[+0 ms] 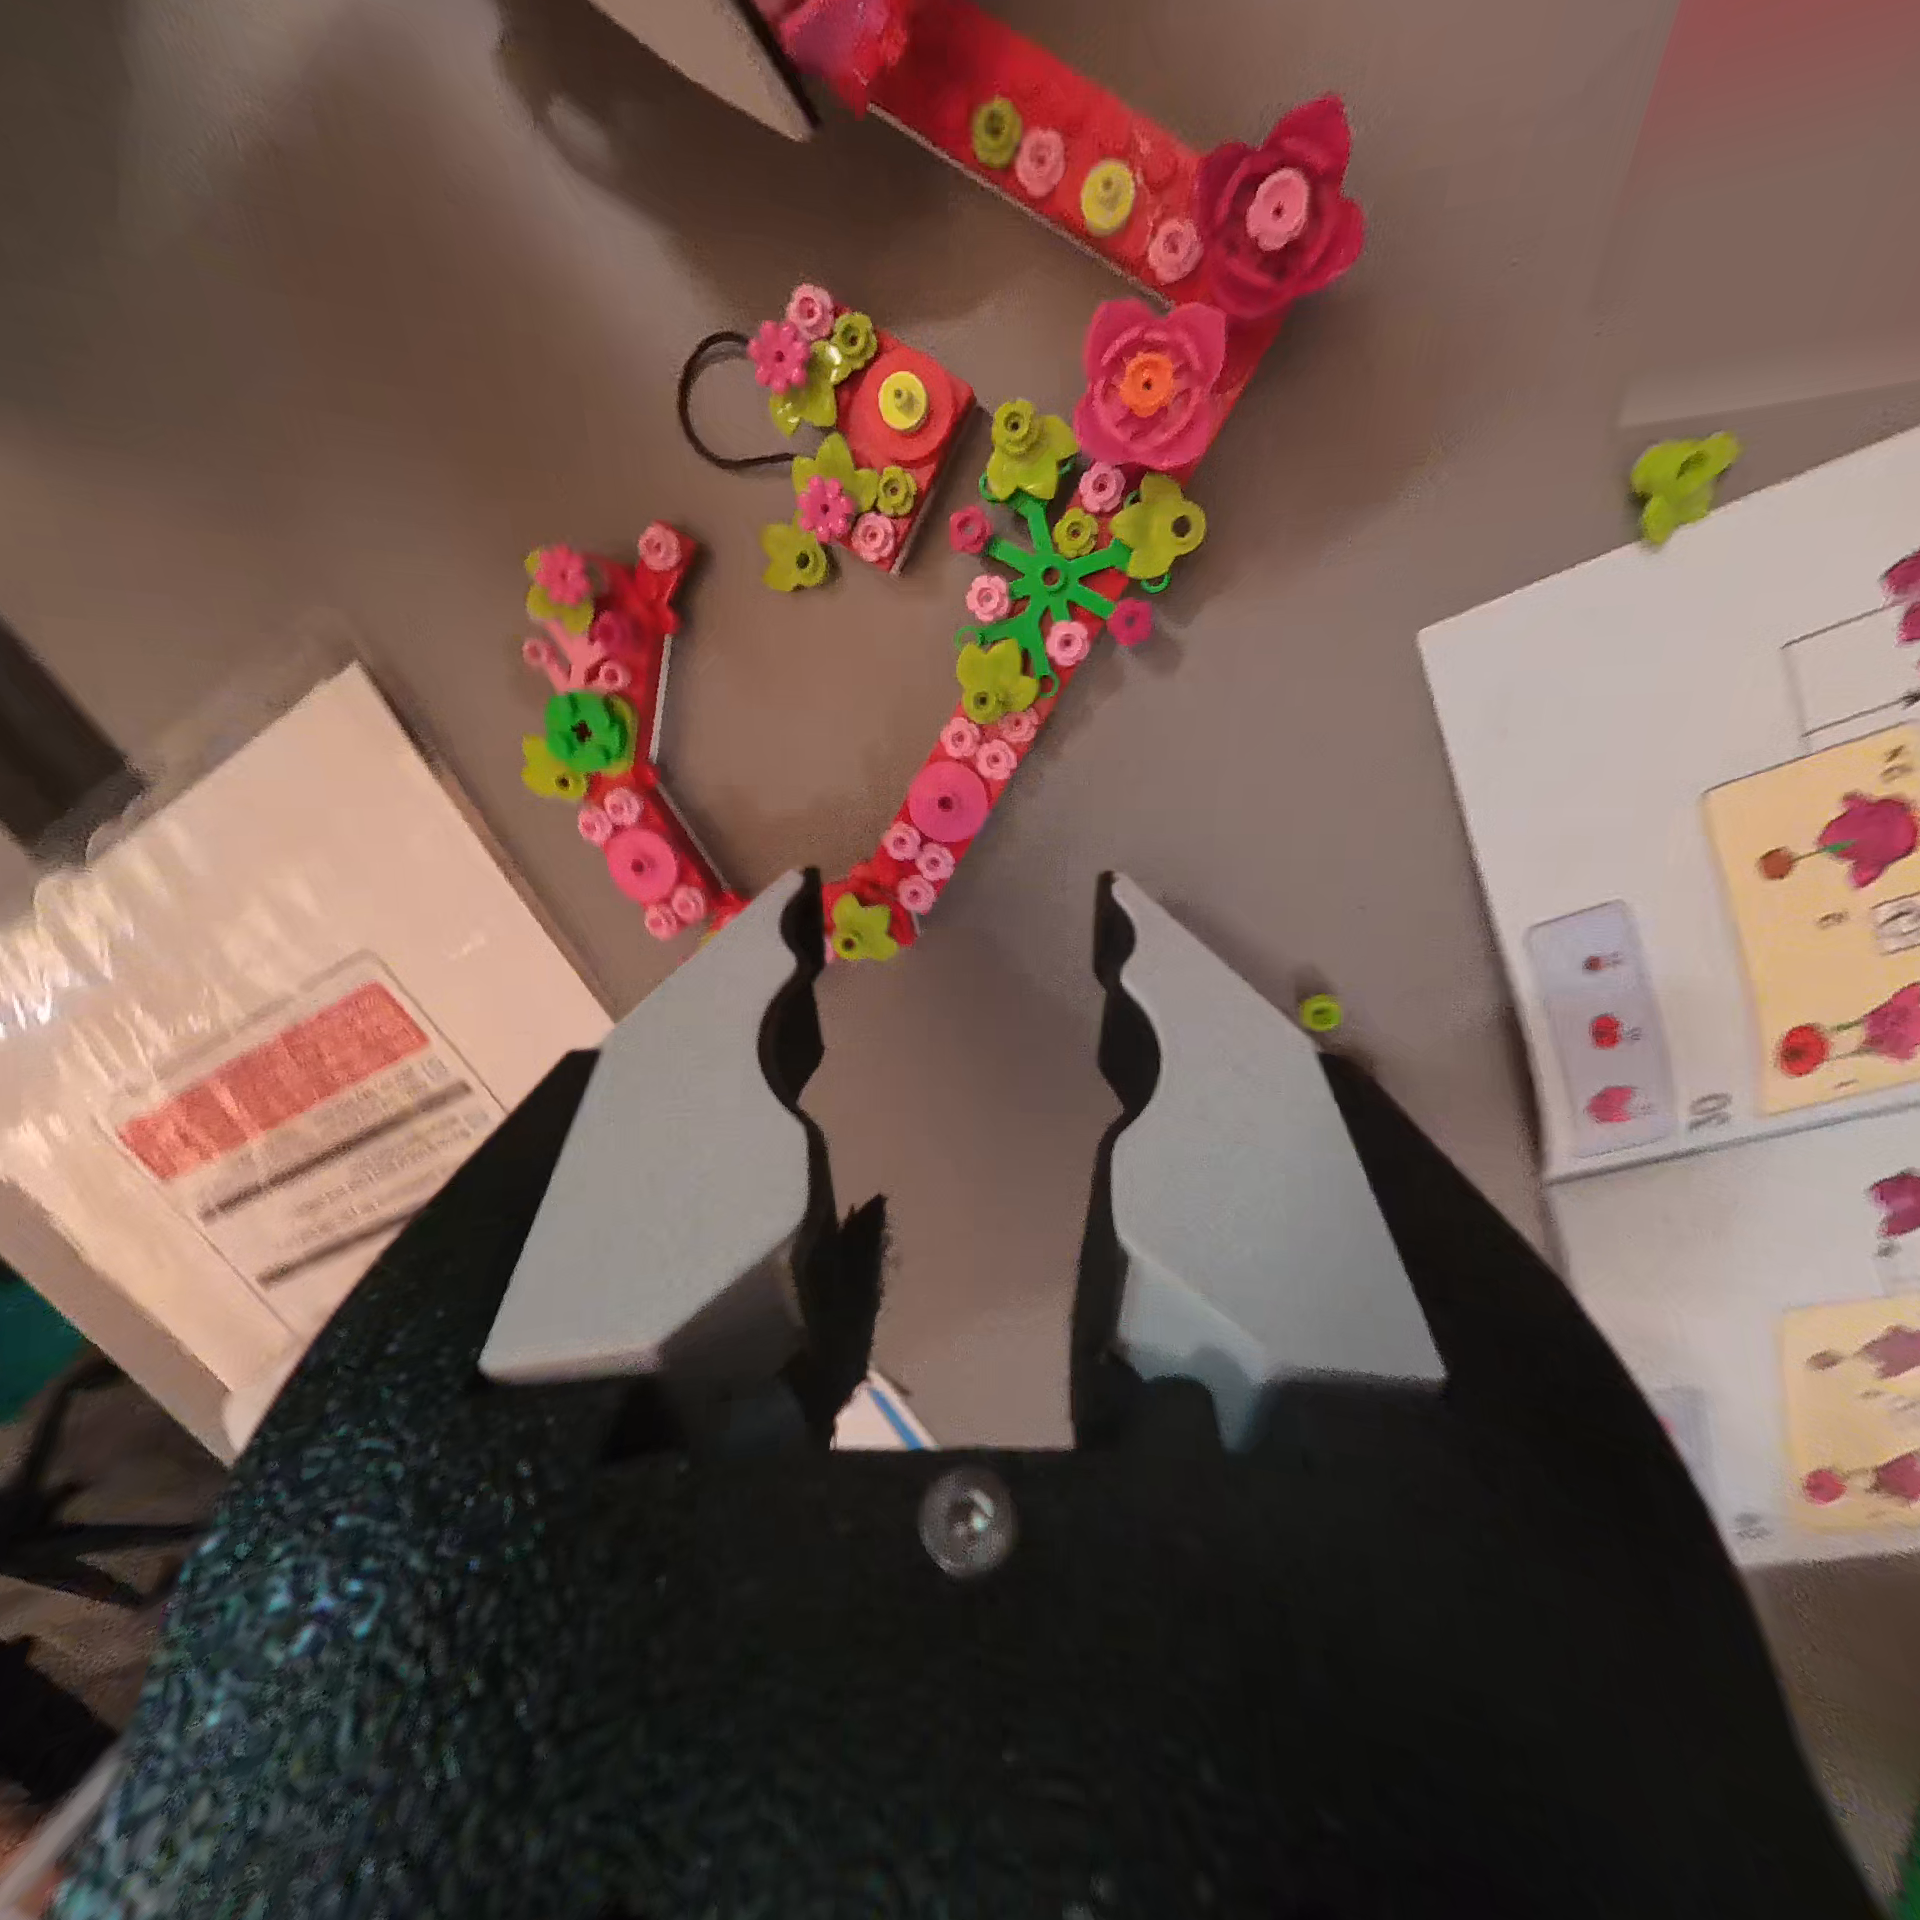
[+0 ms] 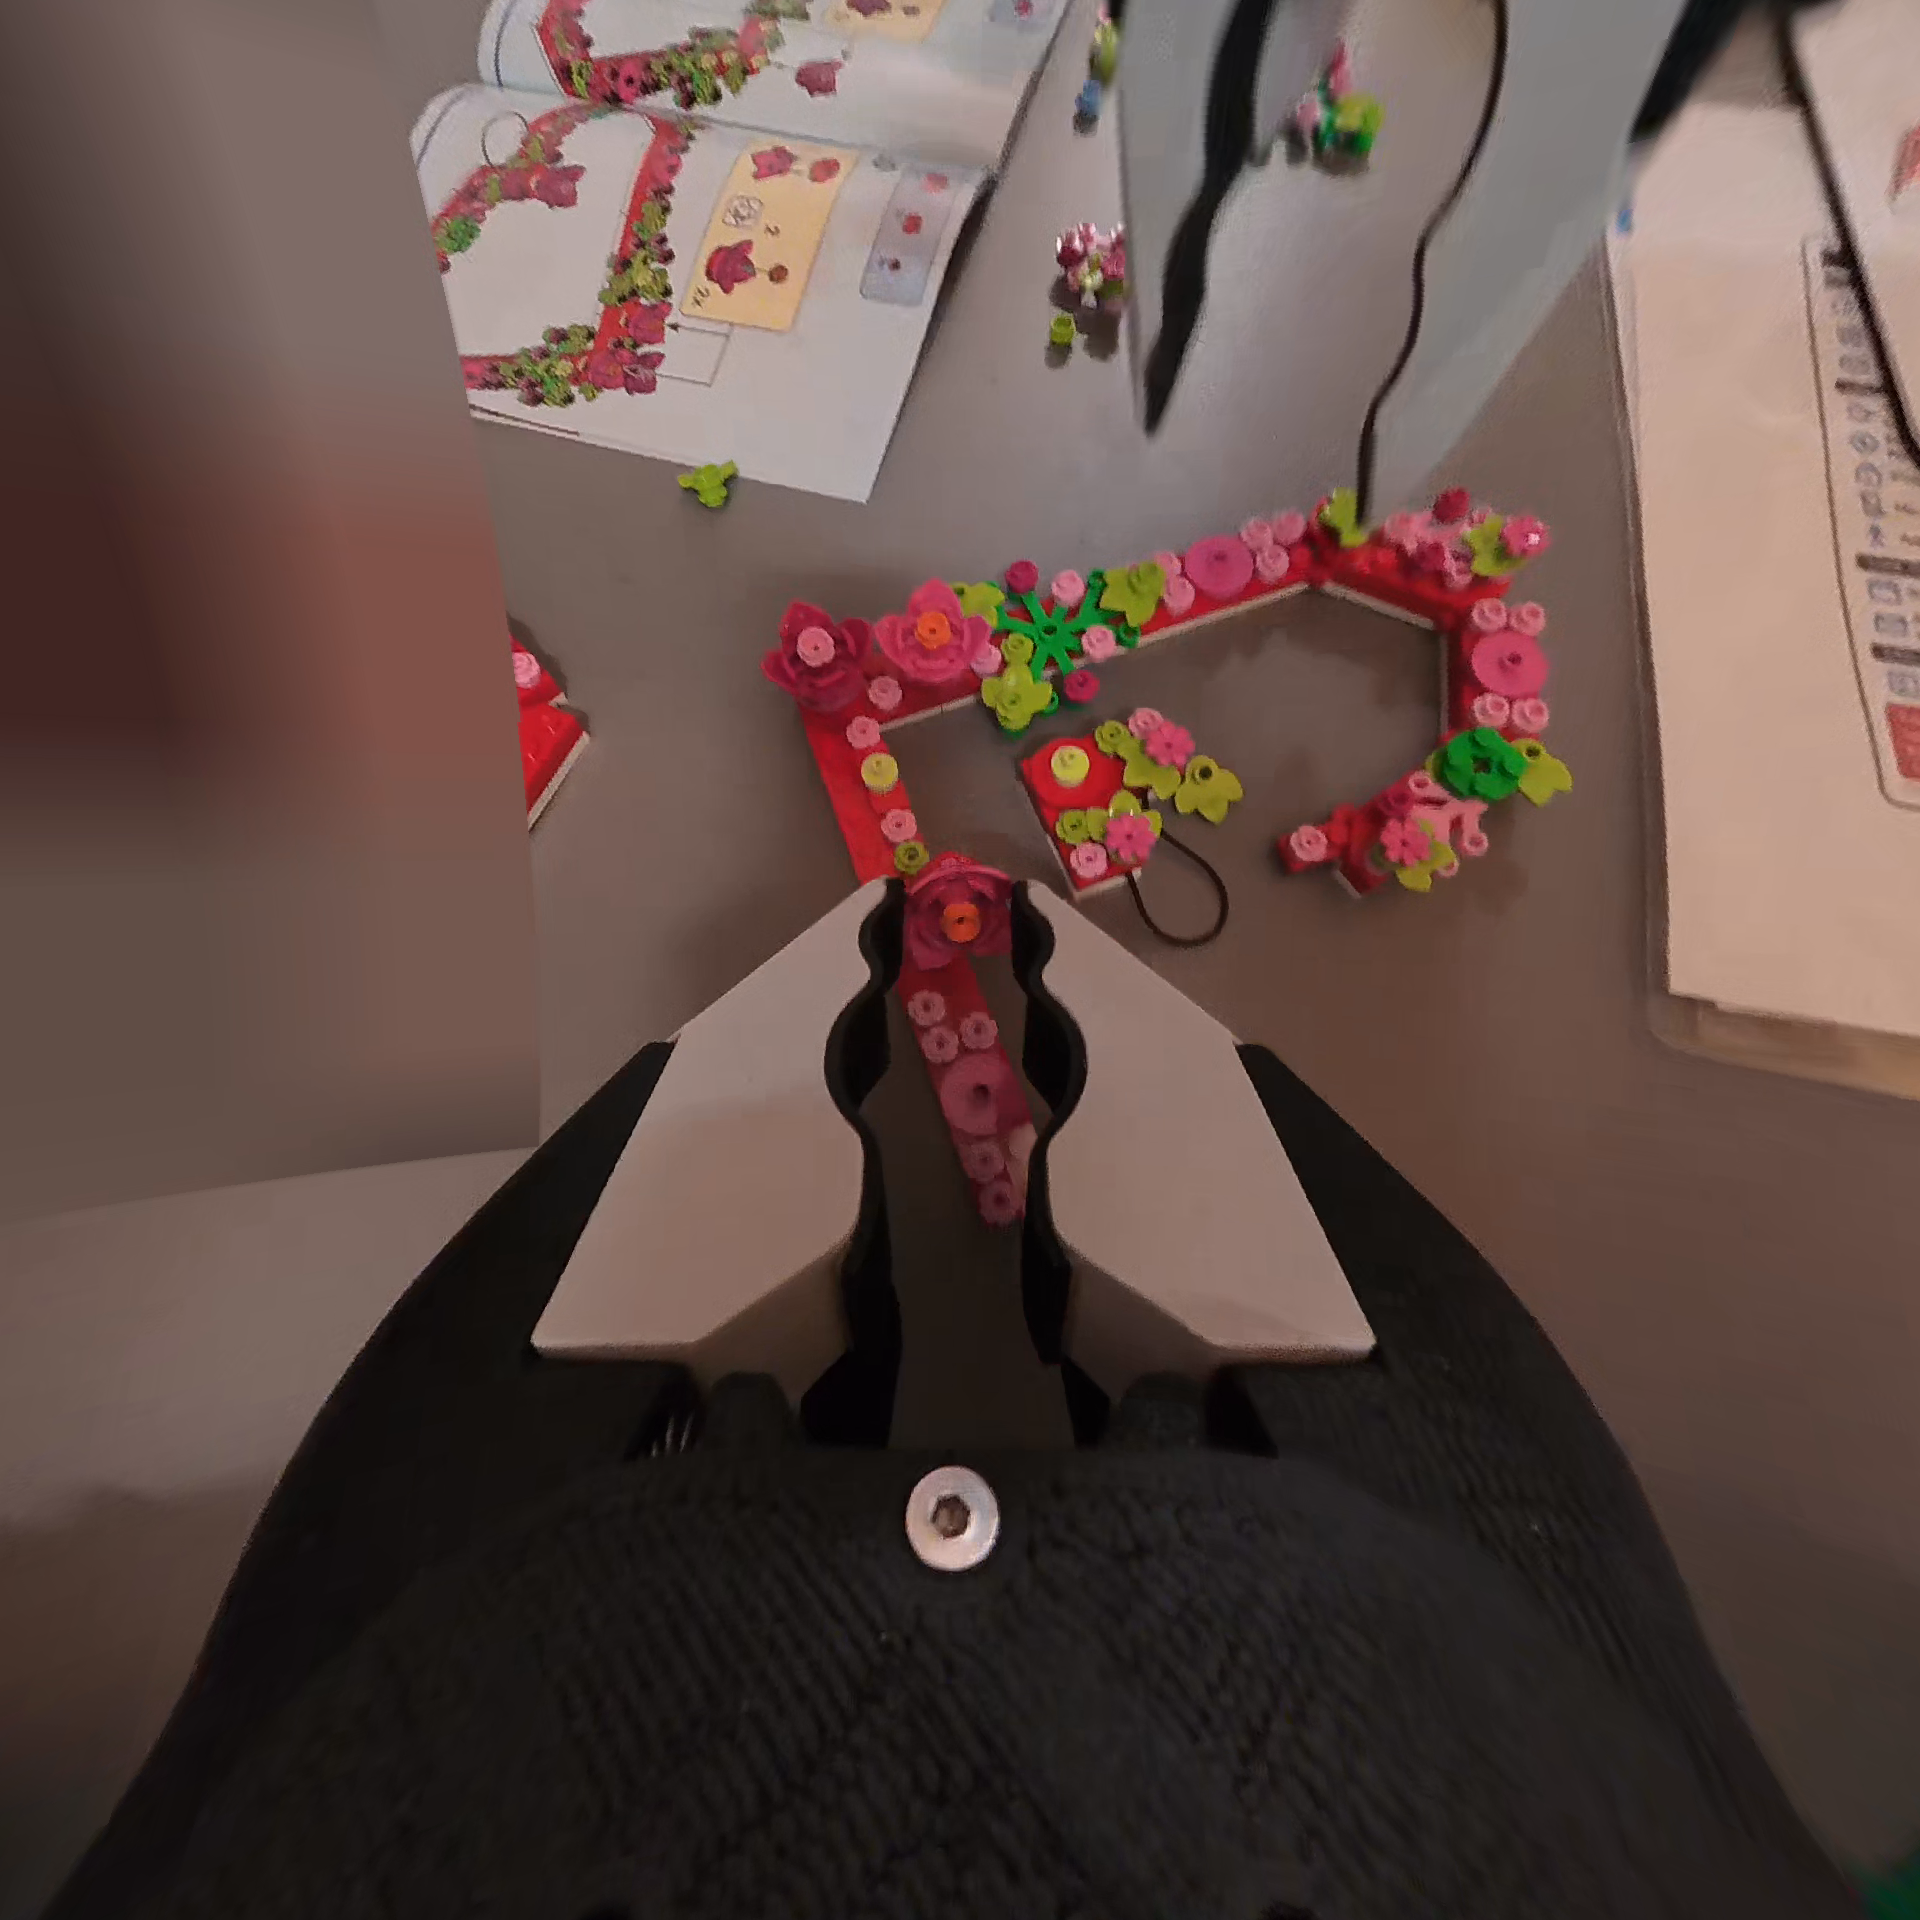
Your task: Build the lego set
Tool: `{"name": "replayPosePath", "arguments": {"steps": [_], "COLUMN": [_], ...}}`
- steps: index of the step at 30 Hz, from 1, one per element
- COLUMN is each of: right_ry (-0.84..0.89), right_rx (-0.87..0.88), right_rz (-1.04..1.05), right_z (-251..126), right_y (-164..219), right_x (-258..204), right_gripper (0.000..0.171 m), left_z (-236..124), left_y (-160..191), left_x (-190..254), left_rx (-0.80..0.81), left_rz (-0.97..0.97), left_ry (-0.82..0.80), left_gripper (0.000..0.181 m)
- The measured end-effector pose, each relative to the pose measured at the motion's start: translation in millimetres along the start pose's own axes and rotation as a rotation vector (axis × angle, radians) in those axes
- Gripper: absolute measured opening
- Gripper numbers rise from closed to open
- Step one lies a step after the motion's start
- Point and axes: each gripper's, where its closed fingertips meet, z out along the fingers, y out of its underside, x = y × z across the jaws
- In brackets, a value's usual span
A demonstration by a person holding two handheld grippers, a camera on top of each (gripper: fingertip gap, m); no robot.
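Note:
A red heart-shaped lego frame (image 1: 997, 748) covered in pink, magenta and lime flowers lies on the grey table; it also shows in the right wrist view (image 2: 1195, 582). My right gripper (image 2: 954, 896) is shut on the magenta flower with an orange centre (image 2: 958, 920) on the frame's near arm. My left gripper (image 1: 958, 909) is open and empty, with its tips just above the frame's pointed corner. It appears blurred at the top of the right wrist view (image 2: 1257, 457). A small red square piece with flowers and a black loop (image 1: 899, 416) lies inside the frame.
An open instruction booklet (image 1: 1662, 779) lies to one side and also shows in the right wrist view (image 2: 727, 260). A lime leaf (image 1: 1678, 483) and a lime stud (image 1: 1320, 1011) lie loose near it. A white sheet under a plastic bag (image 1: 260, 987) is on the other side. Another red piece (image 2: 540, 717) sits left.

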Motion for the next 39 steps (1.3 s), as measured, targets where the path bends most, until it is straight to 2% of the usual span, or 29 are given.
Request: {"name": "replayPosePath", "arguments": {"steps": [1, 4, 9, 12, 14, 17, 21, 23, 25, 29, 32, 35, 39], "right_ry": [-0.009, -0.066, -0.026, -0.078, -0.114, -0.137, -0.079, 0.020, 0.170, 0.719, 1.067, 1.184, 1.095], "right_rx": [-0.009, -0.020, -0.002, 0.005, 0.014, 0.031, 0.048, 0.125, 0.289, 0.589, 0.618, 0.584, 0.464], "right_rz": [0.023, 0.116, 0.153, 0.203, 0.237, 0.250, 0.231, 0.212, 0.186, 0.073, 0.023, 0.024, 0.037], "right_z": [-1.0, -1.6, -4.9, -3.8, -0.6, 9.1, 18.9, 13.8, -0.3, -52.6, -82.4, -87.6, -68.8], "right_y": [3.3, 12.1, 16.1, 15.6, 13.0, 4.1, -5.9, -16.9, -36.1, -57.1, -49.9, -43.6, -42.1], "right_x": [0.2, -2.1, 8.5, -0.3, -11.7, -33.0, -54.3, -52.7, -43.4, -17.0, -17.0, -22.7, -28.6], "right_gripper": [0.018, 0.019, 0.019, 0.019, 0.018, 0.019, 0.019, 0.019, 0.018, 0.018, 0.018, 0.018, 0.018], "left_z": [-5.7, -24.5, -61.0, -69.5, -66.7, -66.7, -58.2, -51.6, -44.4, -32.4, -29.2, -21.7, -15.2], "left_y": [-1.0, -13.8, -60.8, -79.0, -79.5, -88.5, -85.9, -84.3, -85.2, -84.9, -82.0, -80.4, -73.9], "left_x": [3.7, 22.8, 68.0, 90.6, 99.0, 110.8, 117.9, 118.2, 115.9, 101.1, 87.0, 82.4, 84.2], "left_rx": [0.028, 0.152, 0.451, 0.571, 0.586, 0.692, 0.671, 0.638, 0.615, 0.591, 0.632, 0.635, 0.557], "left_rz": [-0.047, -0.175, -0.327, -0.398, -0.458, -0.542, -0.588, -0.580, -0.557, -0.564, -0.730, -0.820, -0.851], "left_ry": [-0.025, -0.102, -0.255, -0.353, -0.404, -0.417, -0.462, -0.468, -0.459, -0.483, -0.509, -0.508, -0.532], "left_gripper": [0.056, 0.065, 0.068, 0.068, 0.071, 0.072, 0.072, 0.072, 0.071, 0.070, 0.072, 0.071, 0.073]}}
